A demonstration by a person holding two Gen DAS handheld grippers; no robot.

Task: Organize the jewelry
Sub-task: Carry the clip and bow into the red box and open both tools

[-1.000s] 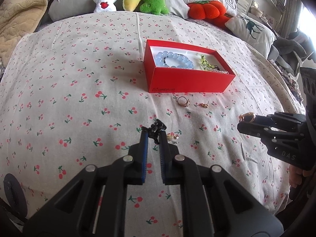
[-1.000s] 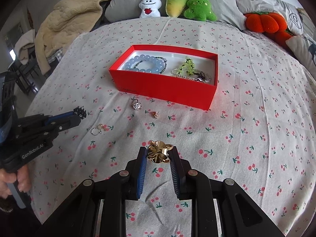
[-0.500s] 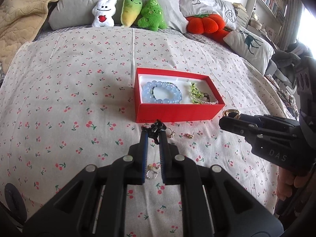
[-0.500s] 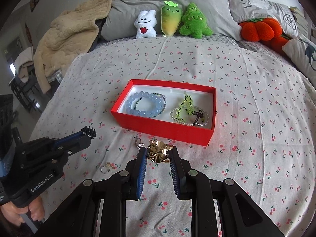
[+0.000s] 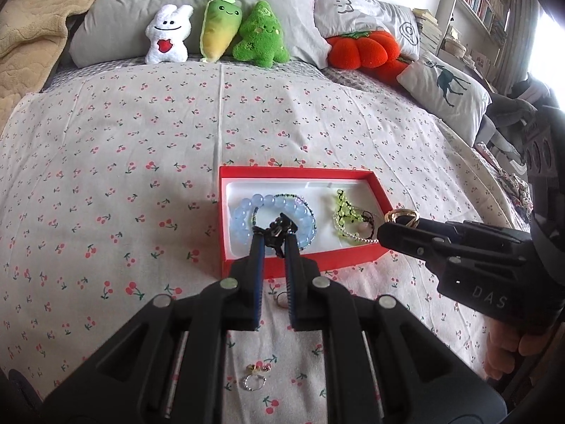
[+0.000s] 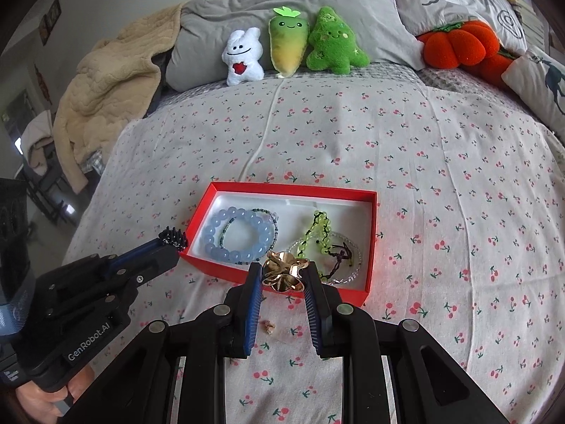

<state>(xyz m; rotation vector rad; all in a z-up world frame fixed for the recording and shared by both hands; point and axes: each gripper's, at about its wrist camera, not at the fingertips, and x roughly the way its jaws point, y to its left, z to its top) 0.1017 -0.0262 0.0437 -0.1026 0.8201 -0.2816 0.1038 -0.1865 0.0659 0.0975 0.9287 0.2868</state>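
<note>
A red box with a white lining lies on the cherry-print bedsheet. It holds a blue bead bracelet and a green bead piece. My left gripper is shut on a small black spiky piece above the box's near left part. My right gripper is shut on a gold flower-shaped piece above the box's near edge. A ring, a small silver and gold earring and a tiny gold stud lie on the sheet before the box.
Three plush toys lean on grey pillows at the head of the bed. An orange pumpkin cushion and a deer-print pillow lie at the right. A beige blanket lies at the left.
Both grippers have moved forward and up toward the red box, each still holding its piece. The loose pieces on the sheet now lie under and behind the fingertips.
</note>
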